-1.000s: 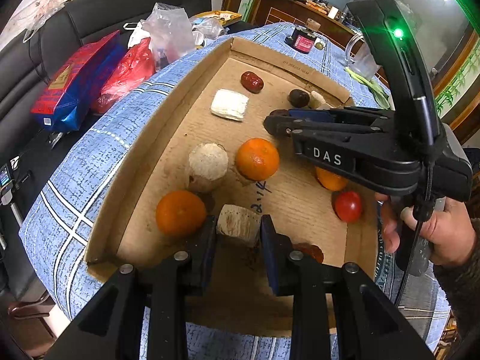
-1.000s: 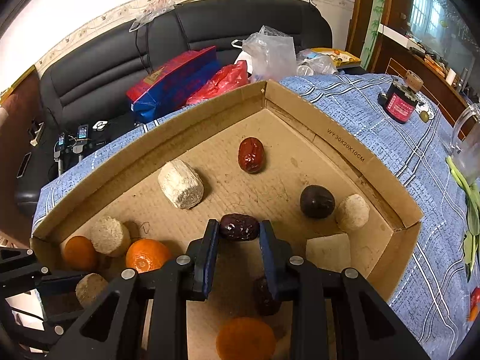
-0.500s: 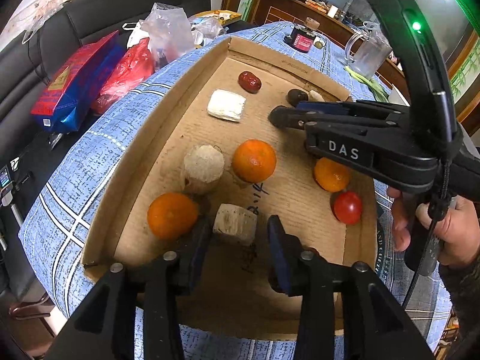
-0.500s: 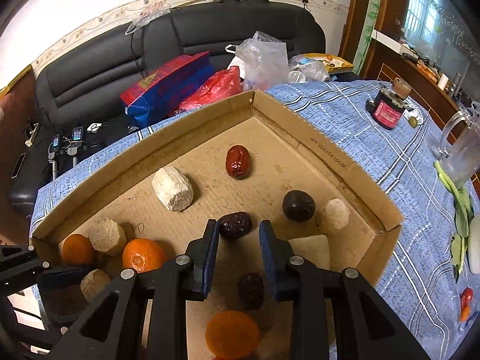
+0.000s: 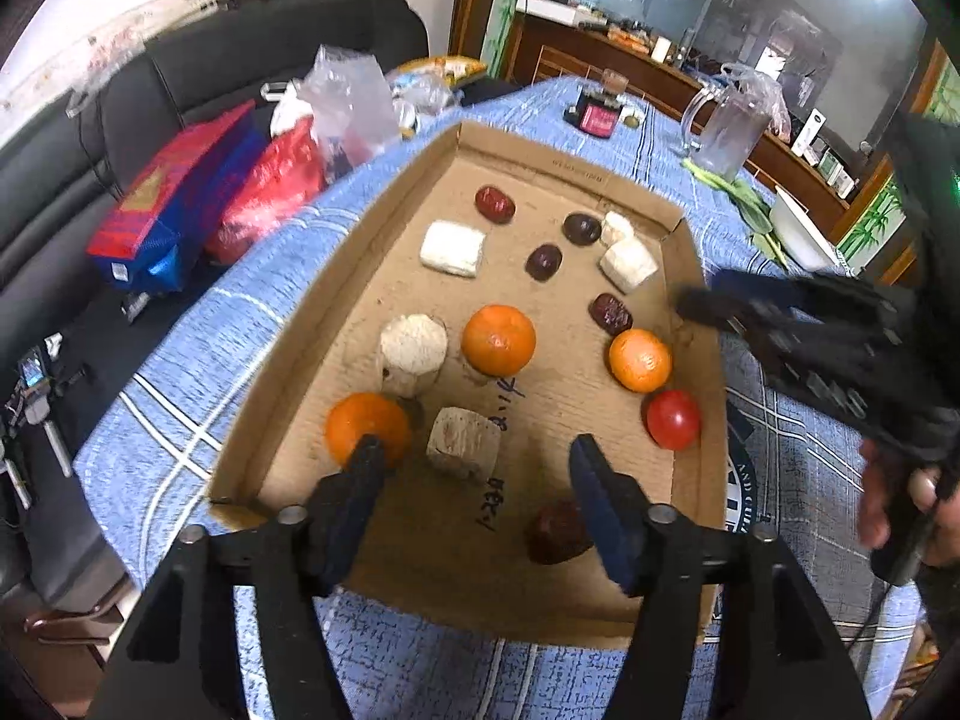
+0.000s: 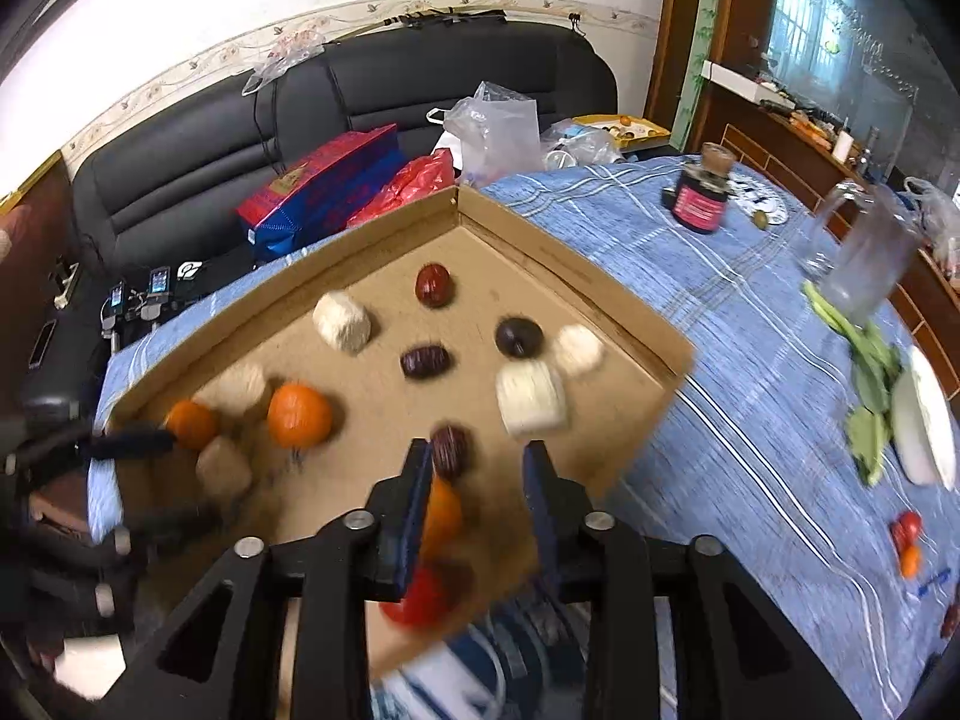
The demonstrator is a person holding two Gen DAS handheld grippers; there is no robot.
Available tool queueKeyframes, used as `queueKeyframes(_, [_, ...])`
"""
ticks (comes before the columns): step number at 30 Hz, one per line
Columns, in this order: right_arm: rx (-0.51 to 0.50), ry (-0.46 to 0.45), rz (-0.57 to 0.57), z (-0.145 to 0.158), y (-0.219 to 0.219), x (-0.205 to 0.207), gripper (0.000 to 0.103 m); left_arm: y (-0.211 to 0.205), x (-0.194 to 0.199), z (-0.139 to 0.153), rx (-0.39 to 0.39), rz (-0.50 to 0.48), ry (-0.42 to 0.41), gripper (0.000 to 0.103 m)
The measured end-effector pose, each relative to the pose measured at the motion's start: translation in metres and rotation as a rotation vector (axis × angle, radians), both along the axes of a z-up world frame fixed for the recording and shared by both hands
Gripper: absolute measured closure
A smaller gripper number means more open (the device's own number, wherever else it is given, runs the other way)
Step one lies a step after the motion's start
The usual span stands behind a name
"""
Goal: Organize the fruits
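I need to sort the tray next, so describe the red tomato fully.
The tomato is small, round, glossy red, with a light glint on its skin. It looks whole and sits on the floor of the cardboard tray, close to the right wall in the left wrist view. An orange lies just beyond it, near or touching. No tool touches it.

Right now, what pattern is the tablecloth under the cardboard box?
Blue tablecloth with white stripes, clearest from the right wrist.
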State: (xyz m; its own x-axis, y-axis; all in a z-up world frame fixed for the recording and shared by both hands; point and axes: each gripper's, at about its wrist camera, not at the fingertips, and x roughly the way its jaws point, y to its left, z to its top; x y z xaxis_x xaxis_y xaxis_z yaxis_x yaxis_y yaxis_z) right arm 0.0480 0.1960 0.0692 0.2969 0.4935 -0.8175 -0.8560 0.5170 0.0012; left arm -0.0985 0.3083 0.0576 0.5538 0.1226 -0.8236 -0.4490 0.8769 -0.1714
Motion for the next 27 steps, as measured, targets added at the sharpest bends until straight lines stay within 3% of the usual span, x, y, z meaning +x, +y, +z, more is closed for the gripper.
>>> queueKeyframes(4, [-0.008, -0.024, -0.001, 0.009, -0.039, -0.019, 0.053, -0.013, -0.011, 0.012, 0.092, 0.003, -0.018, 0.015])
queueKeyframes(7, [-0.061, -0.031, -0.023, 0.006, -0.064, -0.032, 0.053, -0.018, -0.018, 0.014, 0.074, -0.014, -0.023, 0.007])
queueKeyframes(10, [-0.086, -0.015, -0.039, 0.001, -0.086, -0.044, 0.053, -0.021, -0.025, 0.013, 0.04, -0.011, 0.002, 0.007])
queueKeyframes(16, [-0.15, -0.046, -0.017, -0.012, -0.116, -0.073, 0.053, -0.034, -0.034, 0.01, 0.074, 0.003, 0.113, 0.007])
queueKeyframes(23, [-0.142, -0.02, -0.033, -0.015, -0.137, -0.08, 0.053, -0.039, -0.06, 0.031, 0.067, 0.093, 0.0, 0.007])
queueKeyframes(27, [-0.142, -0.025, -0.034, -0.013, -0.136, -0.083, 0.053, -0.042, -0.064, 0.031, 0.117, 0.116, 0.035, 0.007])
